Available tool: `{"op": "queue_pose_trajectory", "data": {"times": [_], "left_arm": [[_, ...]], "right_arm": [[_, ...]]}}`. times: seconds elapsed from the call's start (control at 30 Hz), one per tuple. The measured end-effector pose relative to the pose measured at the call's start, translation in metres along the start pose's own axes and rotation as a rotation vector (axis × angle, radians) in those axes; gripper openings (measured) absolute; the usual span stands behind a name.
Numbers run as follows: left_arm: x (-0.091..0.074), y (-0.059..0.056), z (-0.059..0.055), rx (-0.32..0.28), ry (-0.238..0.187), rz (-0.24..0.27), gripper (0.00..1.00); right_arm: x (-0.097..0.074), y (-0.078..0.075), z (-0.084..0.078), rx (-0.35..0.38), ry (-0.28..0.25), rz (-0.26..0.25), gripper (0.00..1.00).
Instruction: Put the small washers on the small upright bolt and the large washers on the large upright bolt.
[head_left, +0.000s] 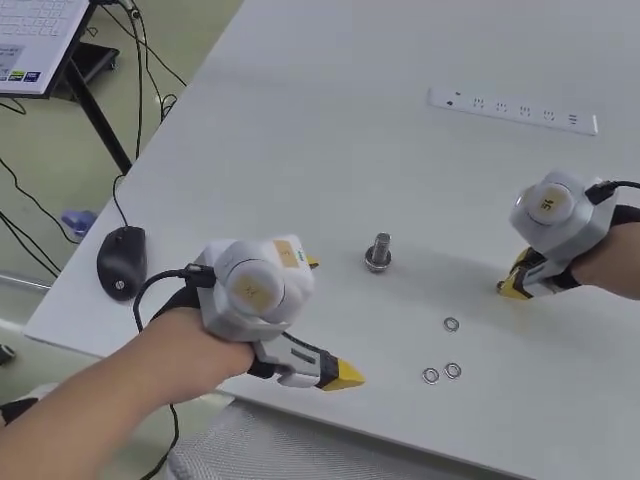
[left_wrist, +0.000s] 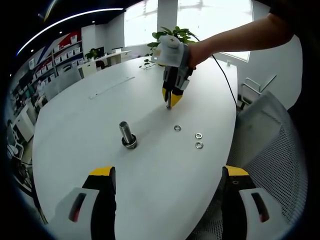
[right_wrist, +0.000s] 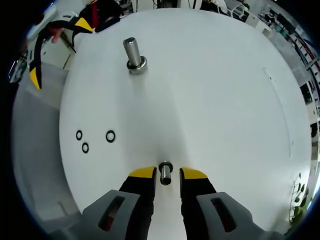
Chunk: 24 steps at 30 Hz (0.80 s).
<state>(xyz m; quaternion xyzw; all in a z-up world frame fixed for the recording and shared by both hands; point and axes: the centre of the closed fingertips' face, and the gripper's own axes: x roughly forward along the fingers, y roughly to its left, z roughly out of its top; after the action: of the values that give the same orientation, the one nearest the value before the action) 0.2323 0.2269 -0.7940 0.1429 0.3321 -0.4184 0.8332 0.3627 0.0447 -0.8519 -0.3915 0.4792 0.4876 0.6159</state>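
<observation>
1. The small bolt (right_wrist: 165, 172) stands upright on the white table (head_left: 330, 140), right between the jaws of the right gripper (right_wrist: 165, 176).
2. The right gripper's jaws are drawn in narrow around that bolt. A thin strip of table shows on each side of it, so they flank it without clamping.
3. The large bolt (head_left: 378, 253) stands upright near the middle of the table, between the two grippers and apart from both.
4. Three washers (head_left: 451, 324) lie flat on the table nearer the person than the large bolt: one alone, and two just beside each other closer to the table edge. No gripper touches them.
5. The left gripper (head_left: 328, 319) is over the near edge of the table with its jaws spread wide and nothing between them. In the left gripper view the large bolt sits ahead of it, slightly towards its left jaw.
</observation>
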Motion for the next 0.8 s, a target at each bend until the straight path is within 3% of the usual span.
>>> {"op": "queue_pose_trajectory", "data": {"times": [0.33, 0.8], "left_arm": [[-0.004, -0.003, 0.003, 0.009, -0.004, 0.003, 0.87], [-0.008, -0.007, 0.008, 0.017, -0.012, 0.008, 0.87]], "right_arm": [[-0.018, 0.002, 0.004, -0.029, -0.008, -0.009, 0.21], [-0.024, 0.014, 0.022, -0.080, -0.035, -0.005, 0.21]]}}
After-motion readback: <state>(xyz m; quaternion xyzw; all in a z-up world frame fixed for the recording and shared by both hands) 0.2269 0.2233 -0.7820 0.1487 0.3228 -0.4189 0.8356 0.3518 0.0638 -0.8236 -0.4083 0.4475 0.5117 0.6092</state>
